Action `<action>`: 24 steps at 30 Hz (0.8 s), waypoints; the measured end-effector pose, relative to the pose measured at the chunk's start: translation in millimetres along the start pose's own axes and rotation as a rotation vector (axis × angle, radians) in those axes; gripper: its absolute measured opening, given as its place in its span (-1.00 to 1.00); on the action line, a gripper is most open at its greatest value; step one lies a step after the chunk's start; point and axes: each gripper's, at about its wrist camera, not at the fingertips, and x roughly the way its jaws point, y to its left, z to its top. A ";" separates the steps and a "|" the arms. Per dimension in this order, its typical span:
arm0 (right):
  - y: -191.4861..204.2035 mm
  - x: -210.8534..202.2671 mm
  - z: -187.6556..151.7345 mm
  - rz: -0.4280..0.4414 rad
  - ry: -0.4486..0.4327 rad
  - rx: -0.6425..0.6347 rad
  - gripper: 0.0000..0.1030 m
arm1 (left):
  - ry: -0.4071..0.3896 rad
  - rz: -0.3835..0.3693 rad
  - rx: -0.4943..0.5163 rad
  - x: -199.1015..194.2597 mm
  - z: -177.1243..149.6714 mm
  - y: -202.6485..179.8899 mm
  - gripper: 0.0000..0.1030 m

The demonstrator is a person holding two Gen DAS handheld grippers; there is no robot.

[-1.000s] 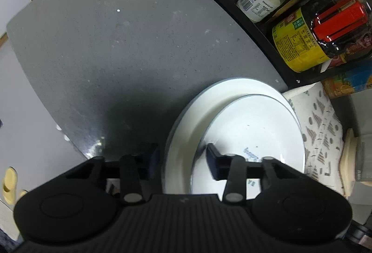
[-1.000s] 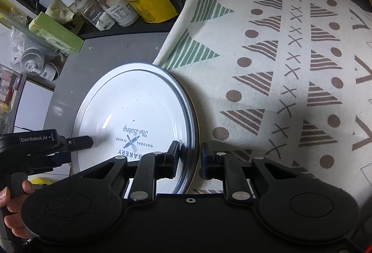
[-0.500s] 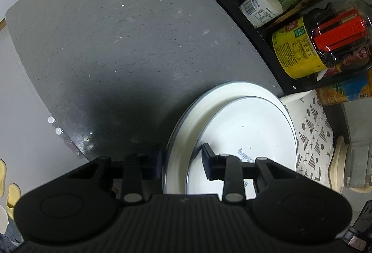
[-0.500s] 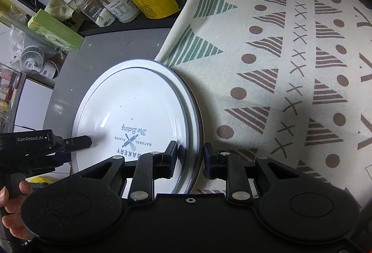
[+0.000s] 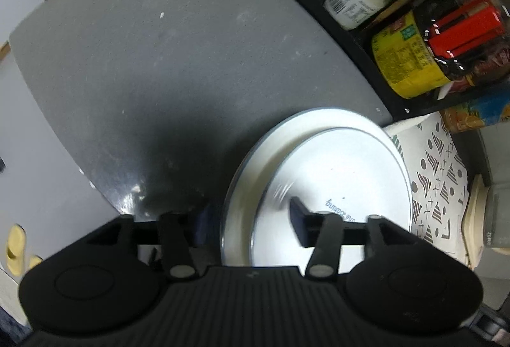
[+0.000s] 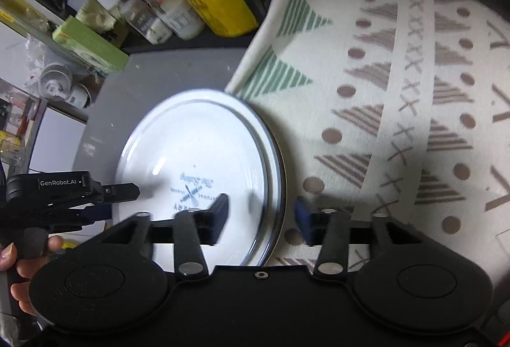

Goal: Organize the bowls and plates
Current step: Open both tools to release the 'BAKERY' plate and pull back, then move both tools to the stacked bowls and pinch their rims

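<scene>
Left wrist view: grey stone-look tabletop (image 5: 165,66) carries two stacked white round plates (image 5: 338,175) at 4 o'clock. Left gripper (image 5: 251,219) spreads wide across their near rim; right gripper (image 6: 261,213) likewise straddles the rim, fingers wide.

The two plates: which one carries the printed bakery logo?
The smaller top plate, stacked on the wider plain plate, whose rim shows around it.
</scene>
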 end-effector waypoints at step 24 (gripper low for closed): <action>-60.1 -138.7 -17.8 -0.025 -0.267 0.072 0.87 | -0.038 -0.062 0.342 -42.2 -51.6 -146.9 0.59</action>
